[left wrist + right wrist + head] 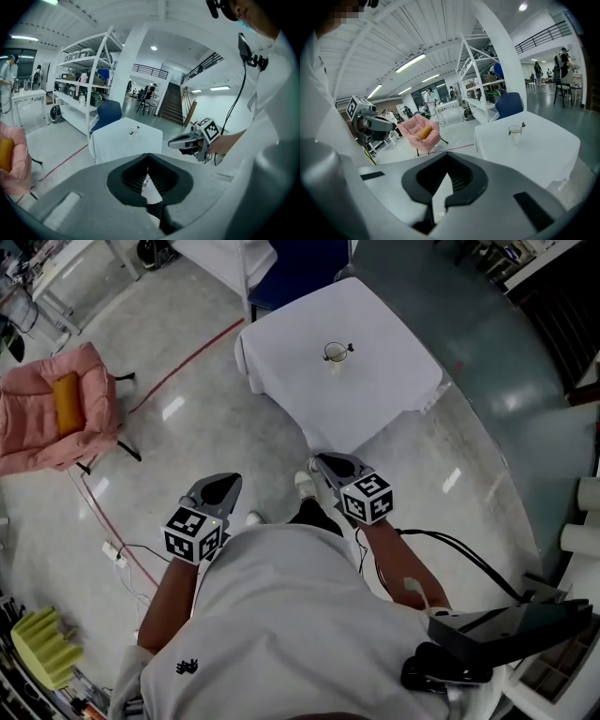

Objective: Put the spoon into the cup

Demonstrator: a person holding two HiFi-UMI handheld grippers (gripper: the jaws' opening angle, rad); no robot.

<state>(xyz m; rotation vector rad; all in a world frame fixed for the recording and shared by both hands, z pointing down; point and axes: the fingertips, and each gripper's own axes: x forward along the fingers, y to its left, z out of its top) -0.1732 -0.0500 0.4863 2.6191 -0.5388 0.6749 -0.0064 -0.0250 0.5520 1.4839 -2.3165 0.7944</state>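
A clear cup [335,353] stands on a table with a white cloth [375,399], far ahead of me. A spoon [349,348] rests in the cup with its handle over the rim. The cup [515,131] and spoon [522,125] also show in the right gripper view, and the cup [134,131] shows small in the left gripper view. My left gripper [225,486] and right gripper [323,465] are held close to my body, well short of the table. Both are shut with nothing between the jaws. The right gripper [176,142] shows in the left gripper view, the left gripper [391,125] in the right one.
A pink armchair [56,409] with an orange cushion sits on the floor at the left. A blue chair [300,268] stands behind the table. White shelving [79,70] lines the far side. A red line and cables [122,554] run across the floor.
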